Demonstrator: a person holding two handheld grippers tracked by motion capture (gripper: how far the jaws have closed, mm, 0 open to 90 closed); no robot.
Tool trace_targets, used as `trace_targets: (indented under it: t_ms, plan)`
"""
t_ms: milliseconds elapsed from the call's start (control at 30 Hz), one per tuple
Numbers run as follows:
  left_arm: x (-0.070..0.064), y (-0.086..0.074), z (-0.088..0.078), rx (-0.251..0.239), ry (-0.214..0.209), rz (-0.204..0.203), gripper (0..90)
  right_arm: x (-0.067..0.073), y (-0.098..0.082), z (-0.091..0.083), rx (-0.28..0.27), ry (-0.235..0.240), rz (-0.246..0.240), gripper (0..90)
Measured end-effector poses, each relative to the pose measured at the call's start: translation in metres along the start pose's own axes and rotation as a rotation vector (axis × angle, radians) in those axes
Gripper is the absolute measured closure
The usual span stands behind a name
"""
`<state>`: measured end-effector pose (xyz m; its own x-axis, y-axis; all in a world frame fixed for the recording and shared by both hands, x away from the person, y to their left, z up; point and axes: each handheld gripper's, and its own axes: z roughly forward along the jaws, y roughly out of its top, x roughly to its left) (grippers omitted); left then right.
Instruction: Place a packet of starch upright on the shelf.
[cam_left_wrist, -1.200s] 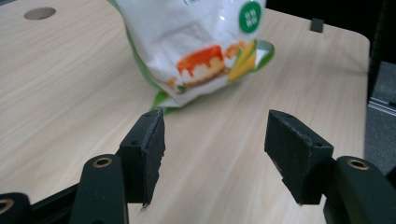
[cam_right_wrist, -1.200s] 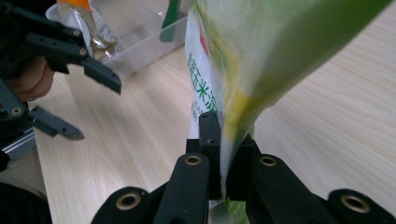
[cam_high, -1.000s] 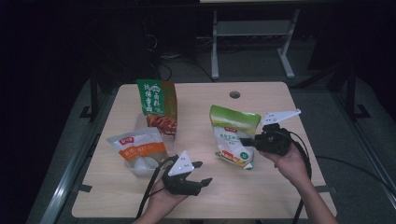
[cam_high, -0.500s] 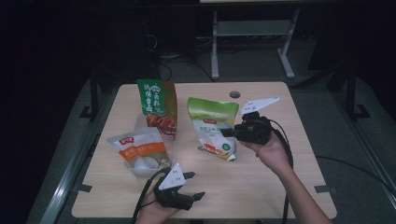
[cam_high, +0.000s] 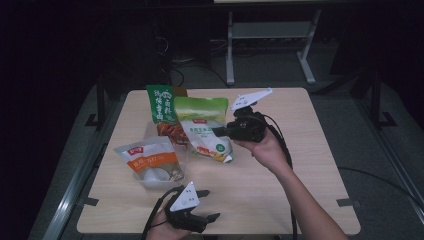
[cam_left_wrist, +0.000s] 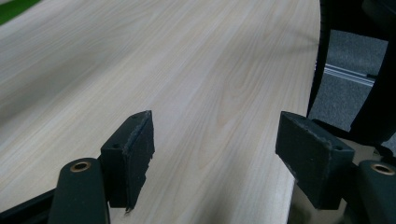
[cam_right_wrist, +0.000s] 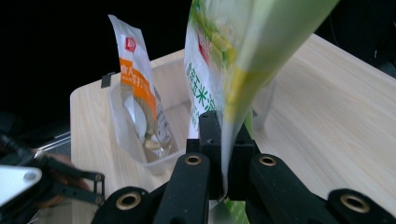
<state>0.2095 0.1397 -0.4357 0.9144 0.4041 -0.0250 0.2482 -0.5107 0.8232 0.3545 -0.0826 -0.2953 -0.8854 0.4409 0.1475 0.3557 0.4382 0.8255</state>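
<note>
Right tongs (cam_high: 220, 132) are clamped on a green-and-white food pouch (cam_high: 204, 127), held above the table (cam_high: 300, 165) beside an orange-labelled pouch (cam_high: 150, 160) in a clear tray (cam_right_wrist: 135, 149). Left tongs (cam_high: 210, 205), jaws just opening, stand apart over bare table, nothing between.

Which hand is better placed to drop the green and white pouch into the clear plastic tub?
Right. The right gripper is already shut on the green and white pouch, held beside the clear plastic tub; the left gripper is open over bare table.
</note>
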Motion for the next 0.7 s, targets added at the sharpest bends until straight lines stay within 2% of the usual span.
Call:
trace_targets:
  t_ms: [133, 367, 533, 700]
  plan:
    - [0.000, -0.001, -0.001, -0.009, 0.002, 0.010, 27.4, 0.002, 0.009, 0.011, 0.000, 0.016, -0.002, 88.5]
    - [-0.003, -0.001, 0.001, -0.008, -0.009, 0.003, 27.3, 0.004, 0.021, 0.028, 0.003, 0.028, -0.014, 88.6]
    - [-0.004, -0.001, 0.000, 0.001, -0.010, 0.021, 27.1, 0.007, 0.033, 0.047, 0.010, 0.037, -0.027, 88.6]
    - [-0.005, -0.002, 0.001, 0.006, -0.019, 0.012, 27.1, 0.009, 0.043, 0.067, 0.010, 0.057, -0.036, 88.6]
